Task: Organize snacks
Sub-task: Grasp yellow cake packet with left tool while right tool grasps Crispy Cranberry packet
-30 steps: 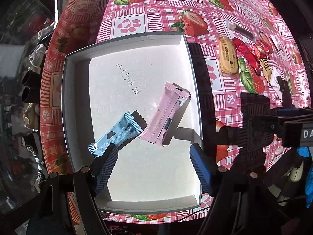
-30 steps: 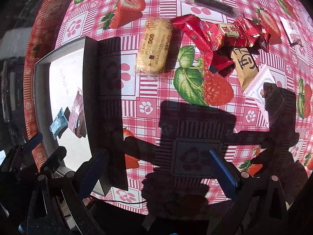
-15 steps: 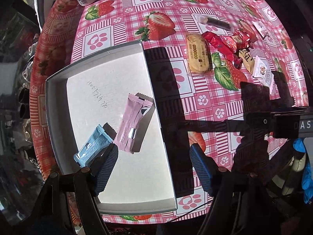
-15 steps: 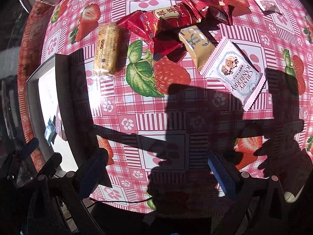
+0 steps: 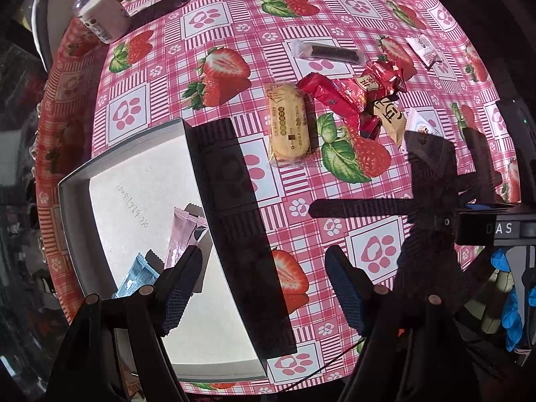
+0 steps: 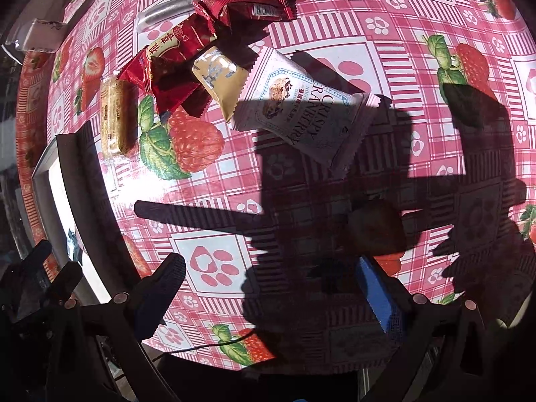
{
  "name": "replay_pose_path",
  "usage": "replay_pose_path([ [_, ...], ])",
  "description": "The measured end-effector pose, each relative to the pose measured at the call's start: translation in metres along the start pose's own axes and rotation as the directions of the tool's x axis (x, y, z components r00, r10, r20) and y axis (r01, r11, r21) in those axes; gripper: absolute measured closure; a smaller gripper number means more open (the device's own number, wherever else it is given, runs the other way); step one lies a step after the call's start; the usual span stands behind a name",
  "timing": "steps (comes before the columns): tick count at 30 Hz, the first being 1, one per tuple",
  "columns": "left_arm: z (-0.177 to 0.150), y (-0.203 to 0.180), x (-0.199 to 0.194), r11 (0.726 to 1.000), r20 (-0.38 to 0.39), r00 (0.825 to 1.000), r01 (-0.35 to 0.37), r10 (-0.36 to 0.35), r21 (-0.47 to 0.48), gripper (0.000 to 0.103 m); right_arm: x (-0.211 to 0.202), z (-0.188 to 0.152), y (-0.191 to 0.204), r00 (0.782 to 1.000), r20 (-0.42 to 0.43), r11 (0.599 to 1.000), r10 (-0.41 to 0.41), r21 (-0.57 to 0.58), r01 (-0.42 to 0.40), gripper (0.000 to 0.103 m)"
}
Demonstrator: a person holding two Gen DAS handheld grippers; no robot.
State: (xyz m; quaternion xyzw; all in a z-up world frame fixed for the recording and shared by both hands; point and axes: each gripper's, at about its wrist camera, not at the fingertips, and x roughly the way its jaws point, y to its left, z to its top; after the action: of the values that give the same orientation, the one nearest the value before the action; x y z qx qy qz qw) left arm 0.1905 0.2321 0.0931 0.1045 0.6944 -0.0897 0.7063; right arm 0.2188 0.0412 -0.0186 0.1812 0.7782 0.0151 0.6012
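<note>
Lying flat, cranberry packet (image 6: 303, 107) runs diagonally upper-left to lower-right.

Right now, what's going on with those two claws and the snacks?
Left gripper open, empty. Right gripper open, empty. Two bars in white tray; loose snacks, cranberry packet nearest. Nothing blocking.

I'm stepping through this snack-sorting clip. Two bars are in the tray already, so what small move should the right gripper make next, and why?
Probably ease the open, empty right gripper forward and down toward the white cranberry snack packet. It is the nearest loose snack ahead of the gripper, lying flat on the strawberry-print tablecloth, outside the grey tray.
</note>
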Motion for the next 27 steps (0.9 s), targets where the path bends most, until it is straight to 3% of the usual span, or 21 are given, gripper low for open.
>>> replay_pose_path([
  [6, 0.032, 0.0, 0.011, 1.0, -0.002, 1.0, -0.002, 0.002, -0.024, 0.024, -0.004, 0.005, -0.037, 1.0, 0.029, 0.997, 0.008, 0.074, -0.01, 0.001],
  [13, 0.061, -0.002, 0.035, 0.998, -0.034, 0.999, 0.003, -0.005, -0.064, 0.024, -0.013, 0.018, -0.058, 0.999, 0.052, 0.998, -0.009, 0.069, 0.005, 0.001],
  [18, 0.08, -0.004, 0.059, 0.998, -0.053, 0.998, -0.021, 0.018, -0.061, 0.024, -0.017, 0.038, -0.039, 0.993, 0.087, 0.991, -0.084, -0.092, 0.092, 0.001],
  [23, 0.093, 0.0, 0.083, 0.997, -0.086, 0.996, -0.025, 0.018, -0.071, 0.024, -0.008, 0.048, -0.016, 0.975, 0.136, 0.938, -0.178, -0.277, 0.21, 0.001],
  [27, 0.097, 0.002, 0.097, 0.996, -0.105, 0.994, -0.028, 0.019, -0.086, 0.024, 0.003, 0.052, -0.009, 0.965, 0.147, 0.903, -0.218, -0.346, 0.257, 0.001],
])
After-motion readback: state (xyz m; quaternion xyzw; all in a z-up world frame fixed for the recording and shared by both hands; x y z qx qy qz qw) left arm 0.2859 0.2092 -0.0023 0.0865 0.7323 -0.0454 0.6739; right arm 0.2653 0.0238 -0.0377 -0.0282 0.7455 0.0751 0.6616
